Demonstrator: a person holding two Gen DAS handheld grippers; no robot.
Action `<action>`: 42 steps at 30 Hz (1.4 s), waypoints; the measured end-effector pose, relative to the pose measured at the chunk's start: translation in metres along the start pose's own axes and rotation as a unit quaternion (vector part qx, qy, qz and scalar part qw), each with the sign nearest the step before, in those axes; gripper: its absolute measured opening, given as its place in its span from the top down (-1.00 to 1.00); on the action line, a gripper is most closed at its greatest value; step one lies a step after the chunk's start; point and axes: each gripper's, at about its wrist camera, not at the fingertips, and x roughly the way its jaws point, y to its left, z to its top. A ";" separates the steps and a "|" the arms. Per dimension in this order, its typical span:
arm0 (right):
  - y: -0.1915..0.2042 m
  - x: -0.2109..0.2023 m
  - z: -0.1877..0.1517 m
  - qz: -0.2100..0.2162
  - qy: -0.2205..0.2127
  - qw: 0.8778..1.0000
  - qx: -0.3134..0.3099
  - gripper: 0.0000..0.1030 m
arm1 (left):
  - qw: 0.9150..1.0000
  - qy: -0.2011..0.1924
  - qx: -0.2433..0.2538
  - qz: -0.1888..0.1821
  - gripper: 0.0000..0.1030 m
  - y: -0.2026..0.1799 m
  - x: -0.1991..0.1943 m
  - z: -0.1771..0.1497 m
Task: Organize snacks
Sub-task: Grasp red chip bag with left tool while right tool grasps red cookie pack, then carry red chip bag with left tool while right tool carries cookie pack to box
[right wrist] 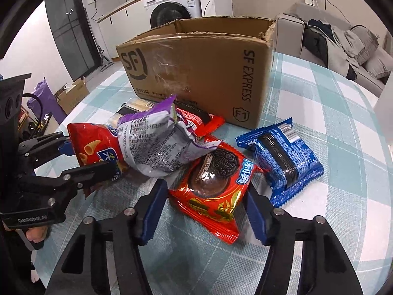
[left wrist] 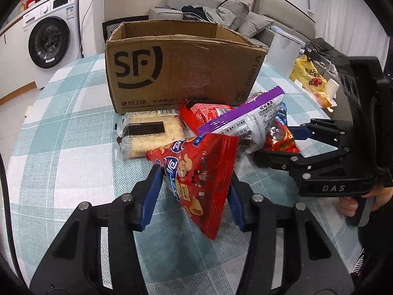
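Both grippers are on snacks. Left gripper (left wrist: pixel 194 191), jaws narrowed, blue pads pressing a red chip bag (left wrist: pixel 196 177) tilted up off the tablecloth (left wrist: pixel 73 147). Right gripper (right wrist: pixel 203 209), half closed, pads squeezing the red Oreo pack (right wrist: pixel 213 191) lying flat. Purple bag (right wrist: pixel 152 145) at ten o'clock from it, blue pack (right wrist: pixel 282 157) at two, open box (right wrist: pixel 196 68) at twelve.
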 end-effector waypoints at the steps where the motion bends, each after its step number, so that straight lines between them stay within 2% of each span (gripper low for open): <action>1: 0.000 -0.001 -0.001 0.001 0.000 1.000 0.001 -0.14 | 1.000 0.000 0.001 0.000 0.12 -0.001 0.000 -0.001; 10: -0.008 -0.012 -0.014 0.007 -0.009 1.000 0.021 -0.06 | 1.000 -0.003 0.006 0.002 0.19 -0.003 -0.002 -0.005; 13: -0.011 -0.016 -0.017 0.007 -0.013 1.000 0.028 0.07 | 1.000 -0.006 0.004 0.003 0.22 -0.003 -0.003 -0.006; 42: -0.023 -0.053 -0.015 0.005 -0.070 0.996 0.054 0.11 | 0.999 -0.033 -0.017 0.000 0.41 0.008 -0.028 -0.015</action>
